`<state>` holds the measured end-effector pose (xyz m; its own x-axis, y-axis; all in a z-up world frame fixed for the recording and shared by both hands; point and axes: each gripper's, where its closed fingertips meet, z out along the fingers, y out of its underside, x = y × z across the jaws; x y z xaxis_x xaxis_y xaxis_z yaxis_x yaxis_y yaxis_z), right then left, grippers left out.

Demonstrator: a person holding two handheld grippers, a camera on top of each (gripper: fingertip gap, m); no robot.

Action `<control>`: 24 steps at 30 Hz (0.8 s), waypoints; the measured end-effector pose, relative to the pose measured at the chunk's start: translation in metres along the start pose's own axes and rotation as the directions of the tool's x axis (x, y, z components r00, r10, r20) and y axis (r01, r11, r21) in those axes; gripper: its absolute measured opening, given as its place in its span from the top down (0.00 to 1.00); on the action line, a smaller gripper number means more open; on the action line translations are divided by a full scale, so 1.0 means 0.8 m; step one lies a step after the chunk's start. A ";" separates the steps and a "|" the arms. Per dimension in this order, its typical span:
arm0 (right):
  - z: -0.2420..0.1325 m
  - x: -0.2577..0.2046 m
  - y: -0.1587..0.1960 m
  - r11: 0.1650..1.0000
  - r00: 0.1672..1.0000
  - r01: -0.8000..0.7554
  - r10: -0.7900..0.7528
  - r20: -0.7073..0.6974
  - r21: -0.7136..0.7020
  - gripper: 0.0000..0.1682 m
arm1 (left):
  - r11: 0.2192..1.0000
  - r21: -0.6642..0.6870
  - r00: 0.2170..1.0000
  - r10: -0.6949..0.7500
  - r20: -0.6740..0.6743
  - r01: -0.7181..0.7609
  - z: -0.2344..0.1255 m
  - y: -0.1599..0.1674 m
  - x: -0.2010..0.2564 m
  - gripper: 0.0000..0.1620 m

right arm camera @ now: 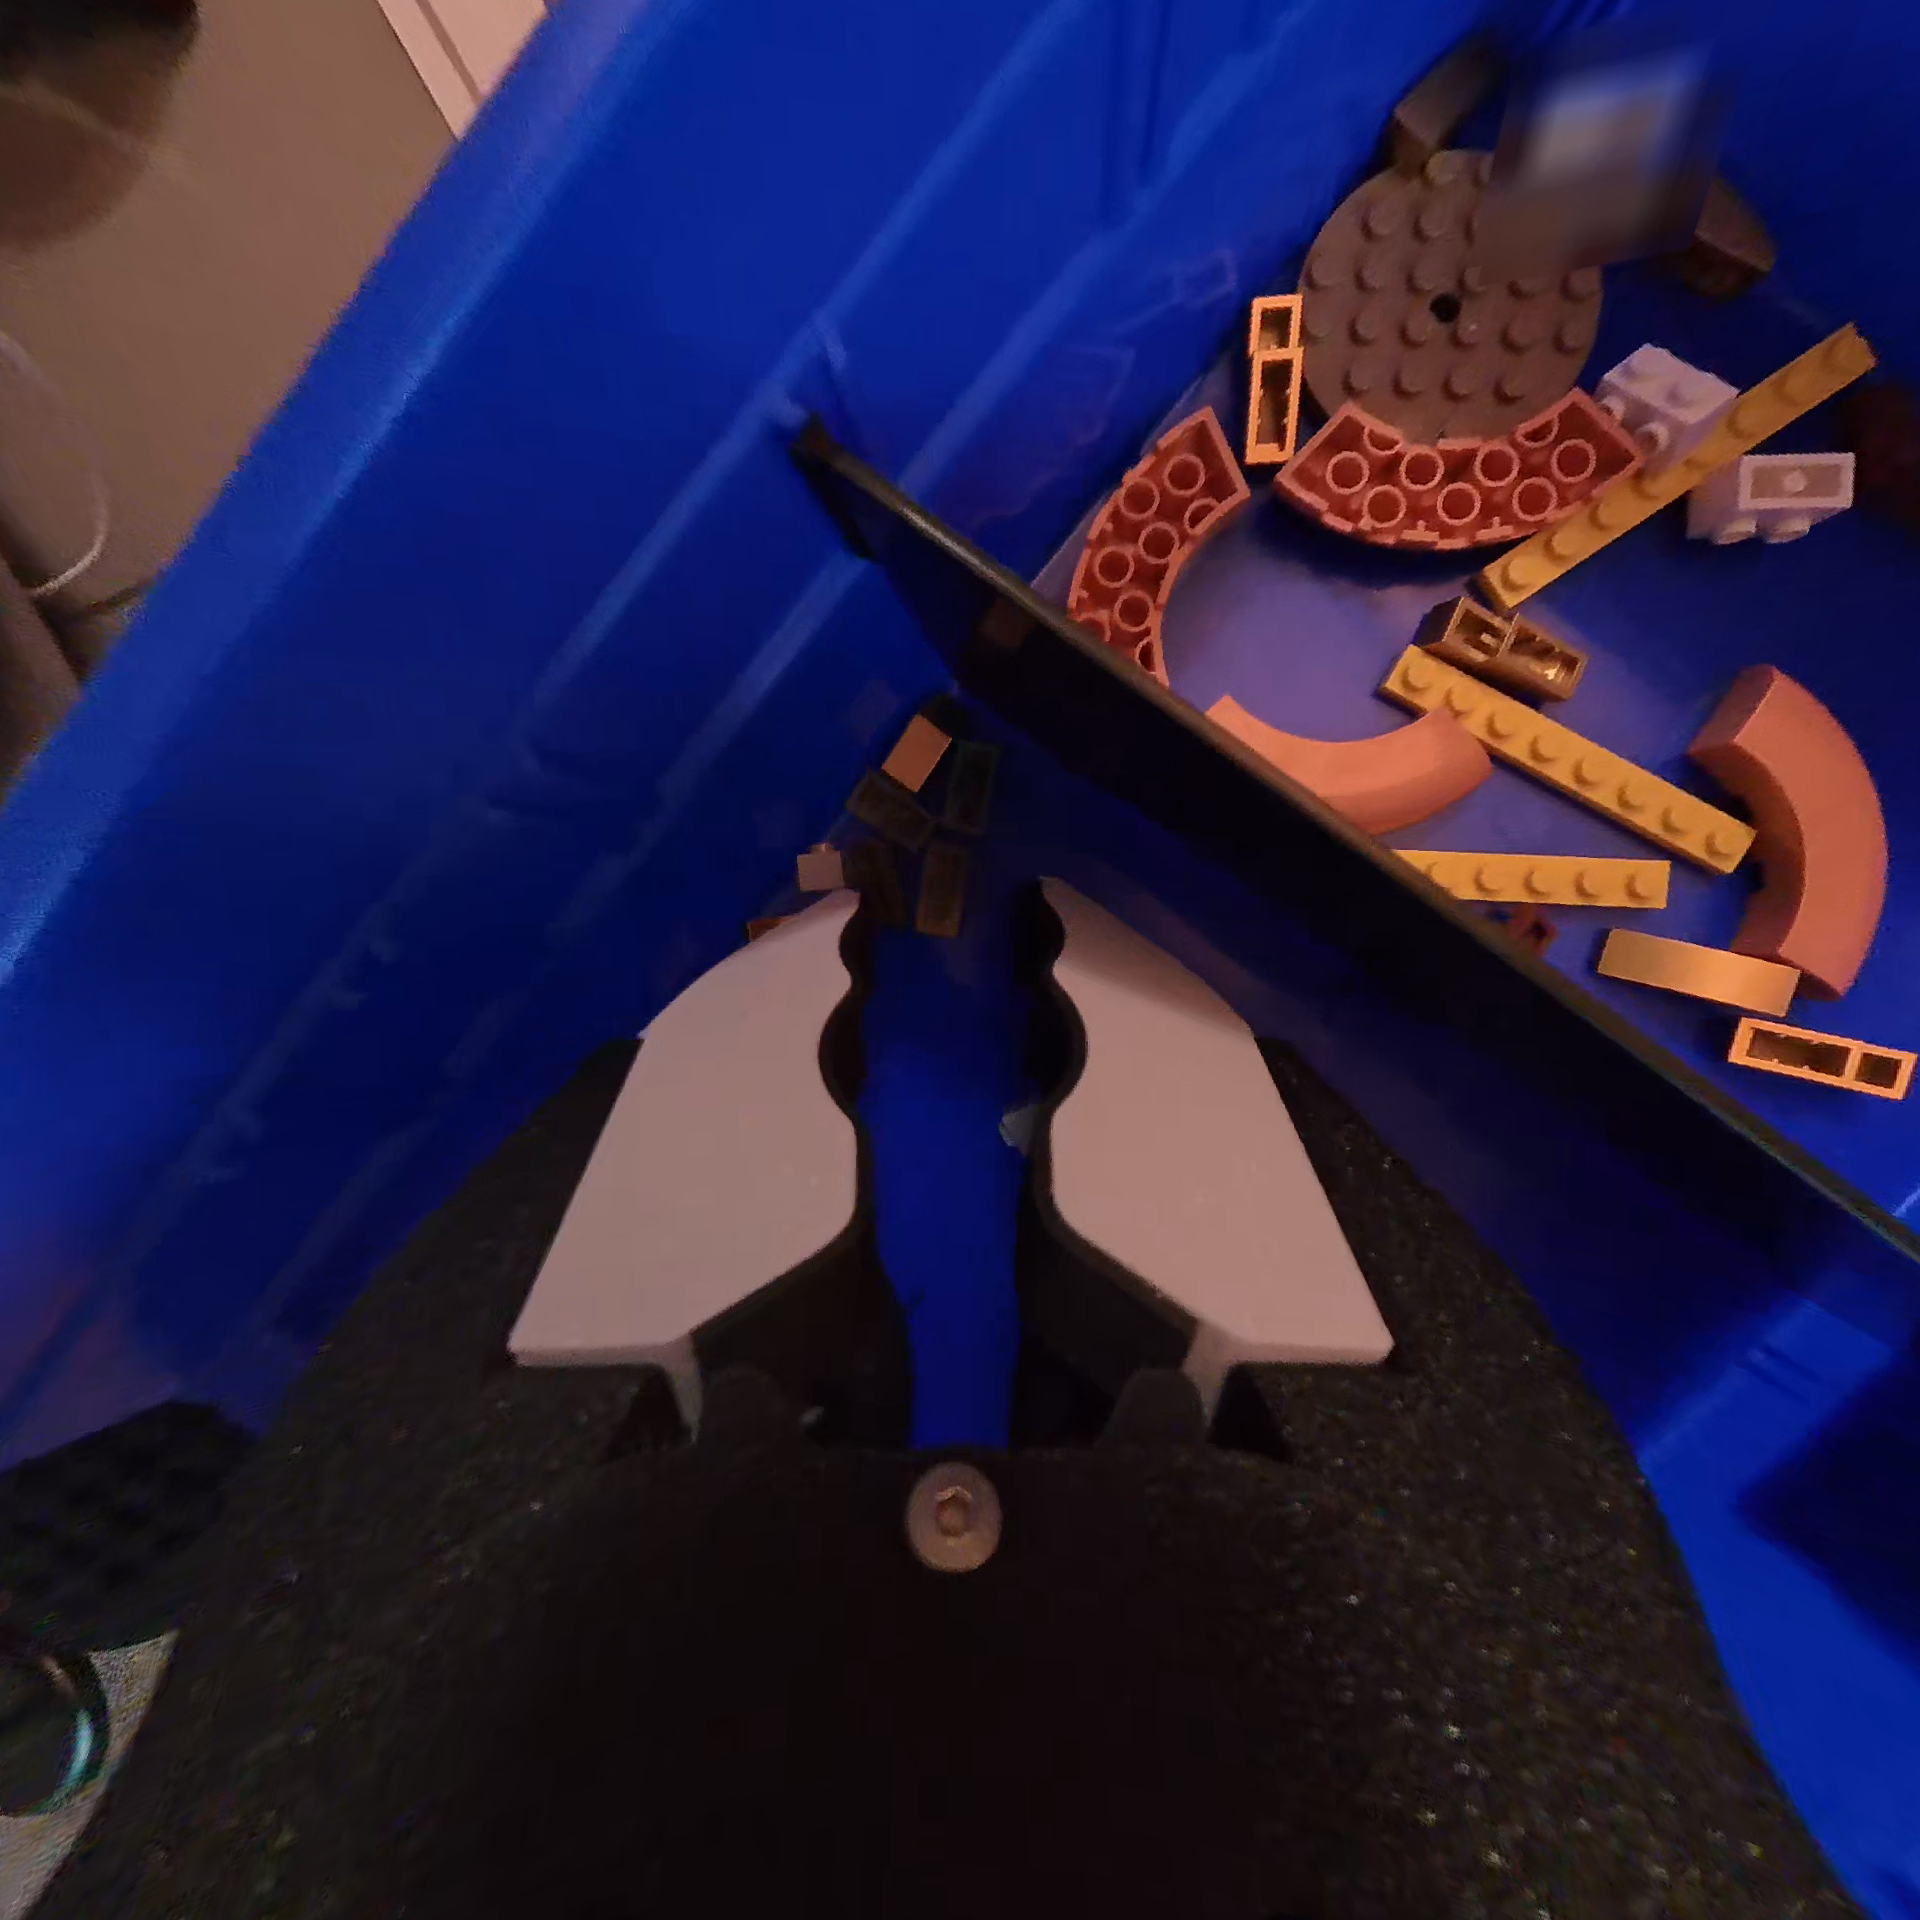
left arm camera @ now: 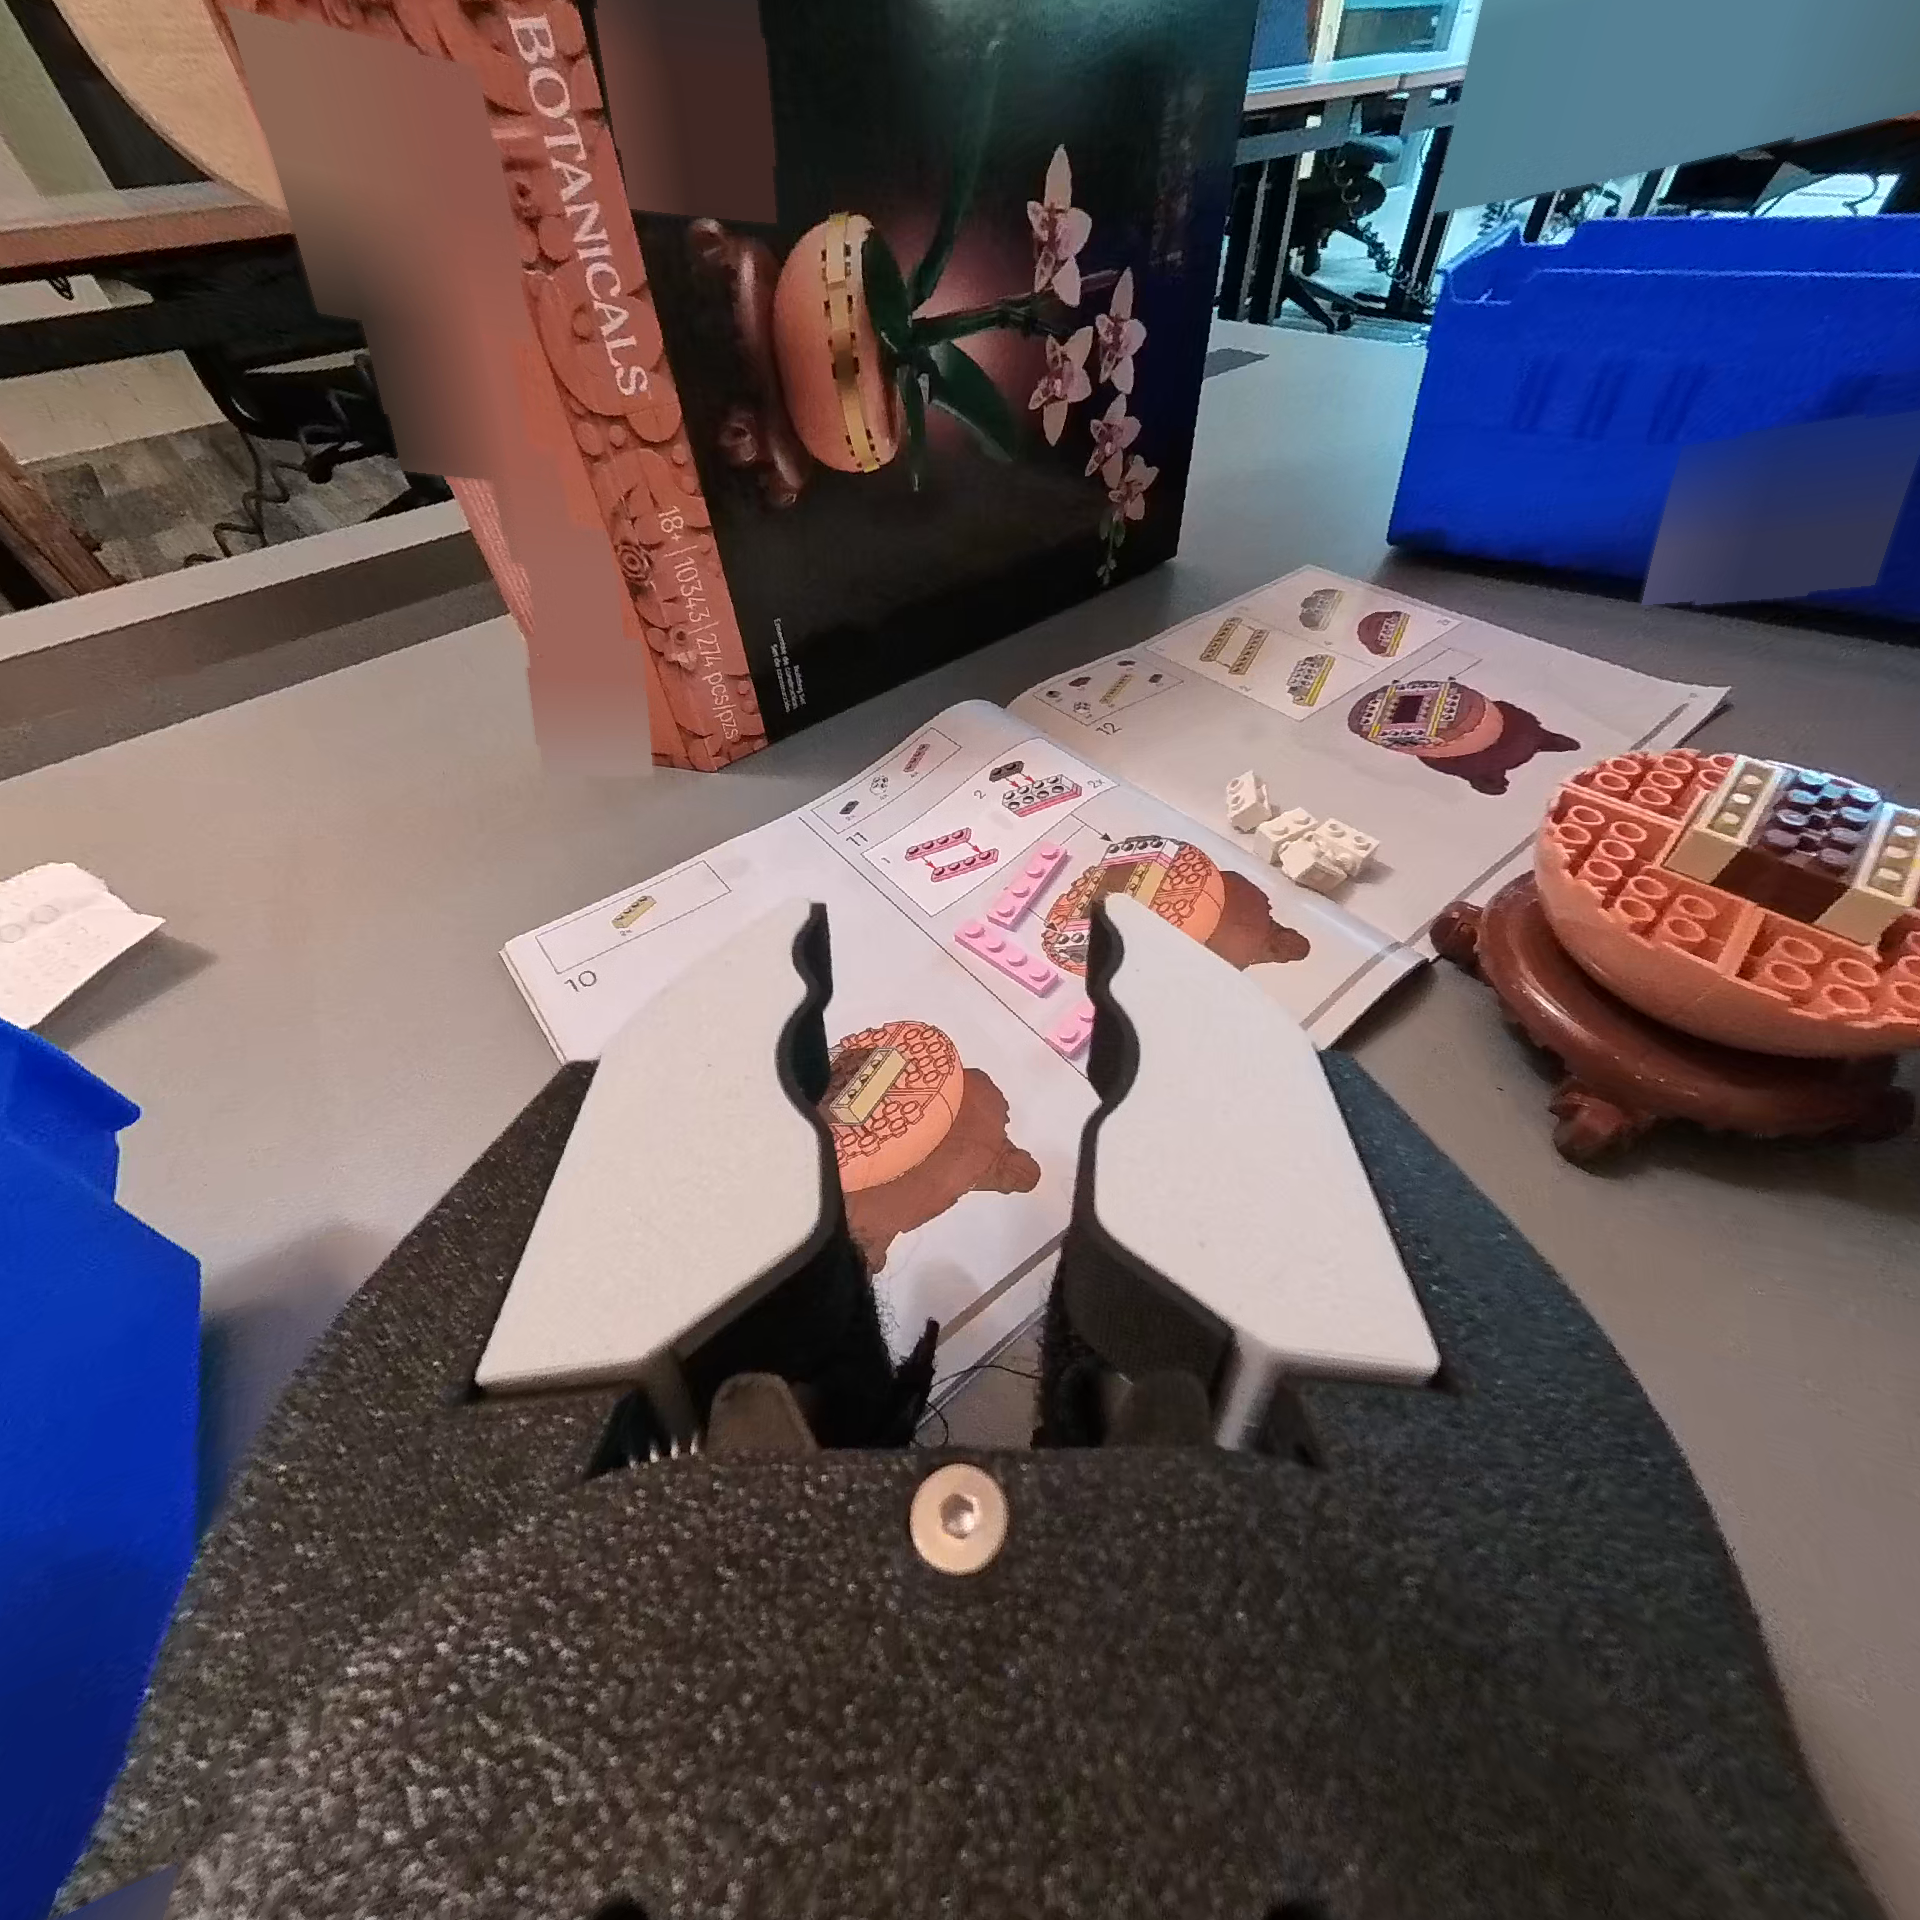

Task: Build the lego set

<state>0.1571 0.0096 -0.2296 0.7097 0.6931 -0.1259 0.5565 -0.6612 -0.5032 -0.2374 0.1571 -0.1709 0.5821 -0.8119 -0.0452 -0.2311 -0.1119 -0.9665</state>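
Note:
In the left wrist view my left gripper [left arm camera: 961, 920] is open and empty above the open instruction booklet [left arm camera: 1351, 748]. Pink plates [left arm camera: 1013, 914] lie on the booklet just beyond the fingertips, with several white bricks [left arm camera: 1304, 842] farther right. The half-built salmon pot on a brown stand [left arm camera: 1704, 935] sits at the right. In the right wrist view my right gripper [right arm camera: 948, 902] is open and empty inside a blue bin [right arm camera: 520, 623], pointing at several small dark and gold tiles [right arm camera: 930, 831] in a corner compartment. A black divider [right arm camera: 1299, 831] separates them from curved salmon bricks [right arm camera: 1153, 540] and yellow plates [right arm camera: 1569, 758].
The set's box [left arm camera: 883, 364] stands behind the booklet. A blue bin [left arm camera: 1662, 395] stands at the back right and another blue bin edge [left arm camera: 73, 1351] at the near left. A white paper slip [left arm camera: 62, 935] lies at the left. A round grey plate [right arm camera: 1444, 301] lies in the bin. Across from one pair of fingers to the other is roughly 45 centimeters.

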 end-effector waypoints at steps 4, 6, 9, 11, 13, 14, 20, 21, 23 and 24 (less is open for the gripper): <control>0.000 0.003 0.001 1.000 1.000 0.019 -0.019 -0.020 -0.012 0.89 | 1.000 -0.007 1.000 -0.003 0.000 0.003 0.001 0.001 0.000 0.71; 0.001 0.004 0.000 0.999 0.999 0.029 -0.030 -0.027 -0.013 0.90 | 1.000 -0.006 1.000 -0.001 0.002 0.001 0.001 0.001 0.000 0.71; 0.003 0.001 -0.002 0.999 0.999 0.042 -0.042 -0.017 -0.005 0.92 | 1.000 0.001 1.000 0.000 0.007 0.000 0.000 0.000 -0.001 0.71; 0.003 0.002 -0.002 0.998 0.998 0.056 -0.056 -0.021 -0.008 0.93 | 1.000 0.006 1.000 0.000 0.007 0.000 -0.001 -0.001 -0.001 0.71; 0.002 0.001 -0.002 0.998 0.998 0.056 -0.056 -0.020 -0.009 0.93 | 1.000 0.010 1.000 -0.002 0.007 0.002 -0.001 -0.001 -0.001 0.71; 0.002 0.001 -0.002 0.998 0.998 0.056 -0.056 -0.019 -0.007 0.94 | 1.000 0.013 1.000 -0.003 0.006 0.003 -0.002 -0.002 -0.001 0.71; 0.001 0.001 0.000 0.998 0.998 0.058 -0.058 -0.040 -0.004 0.94 | 1.000 0.030 1.000 -0.006 0.006 0.006 -0.004 -0.004 -0.002 0.71; 0.000 0.001 0.000 0.998 0.997 0.060 -0.060 -0.043 -0.006 0.94 | 1.000 0.031 1.000 -0.008 0.005 0.007 -0.004 -0.004 -0.002 0.71; -0.001 0.002 0.001 0.998 0.997 0.062 -0.062 -0.055 -0.004 0.95 | 0.999 0.030 1.000 -0.010 0.003 0.010 -0.004 -0.004 -0.002 0.71; -0.003 0.003 0.002 0.998 0.997 0.061 -0.061 -0.057 -0.004 0.95 | 1.000 0.029 1.000 -0.010 0.002 0.010 -0.004 -0.004 -0.002 0.71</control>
<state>0.1605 0.0093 -0.2289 0.6976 0.7150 -0.0461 0.6007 -0.6188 -0.5061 -0.2397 0.1570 -0.1669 0.5863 -0.8093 -0.0358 -0.2021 -0.1033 -0.9739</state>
